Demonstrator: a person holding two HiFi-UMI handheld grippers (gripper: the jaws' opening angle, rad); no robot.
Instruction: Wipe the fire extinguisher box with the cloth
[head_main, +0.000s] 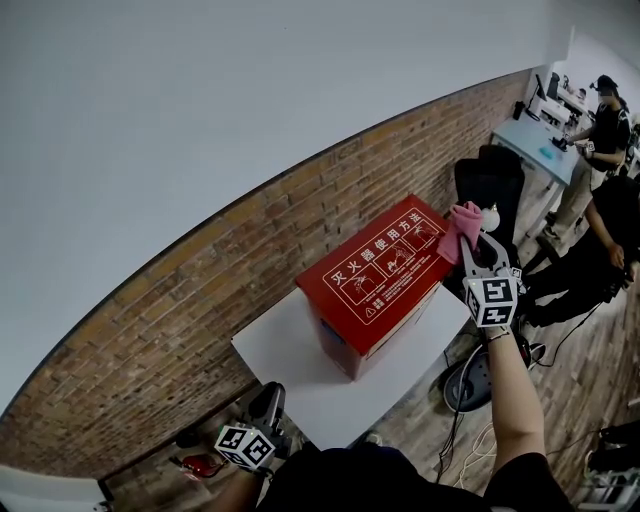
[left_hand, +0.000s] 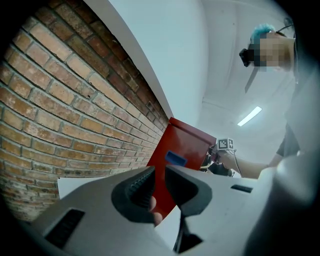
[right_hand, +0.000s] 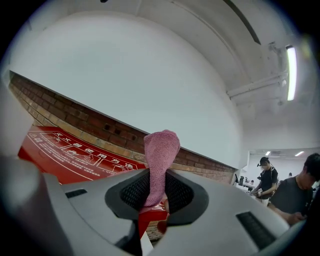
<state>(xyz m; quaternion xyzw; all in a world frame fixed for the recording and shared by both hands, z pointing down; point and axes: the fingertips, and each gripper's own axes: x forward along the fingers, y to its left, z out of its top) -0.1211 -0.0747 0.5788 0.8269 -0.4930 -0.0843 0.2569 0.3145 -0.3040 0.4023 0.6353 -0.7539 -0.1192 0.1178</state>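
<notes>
Fire extinguisher box (head_main: 385, 275) sits on the worktop (head_main: 290, 350) by the brick wall (head_main: 200, 300); the right tool (head_main: 478, 252), pinching the pink cloth (head_main: 462, 225) at the box's far end, should probably lay it flat and sweep the top, while the left tool (head_main: 268, 402) hangs low, slightly spread, empty.

**Red box on the worktop, pink cloth above its right end**

The fire extinguisher box (head_main: 385, 275) is a red, oblong case lying flat on the white worktop (head_main: 300, 375), towards its far right part. Its top face carries white Chinese lettering and a row of pictograms, and one end face has a blue recess. The cloth (head_main: 462, 225) is pink and knitted. It is bunched upright, pinched in the right claw (right_hand: 156, 192) above the worktop's right end.
</notes>
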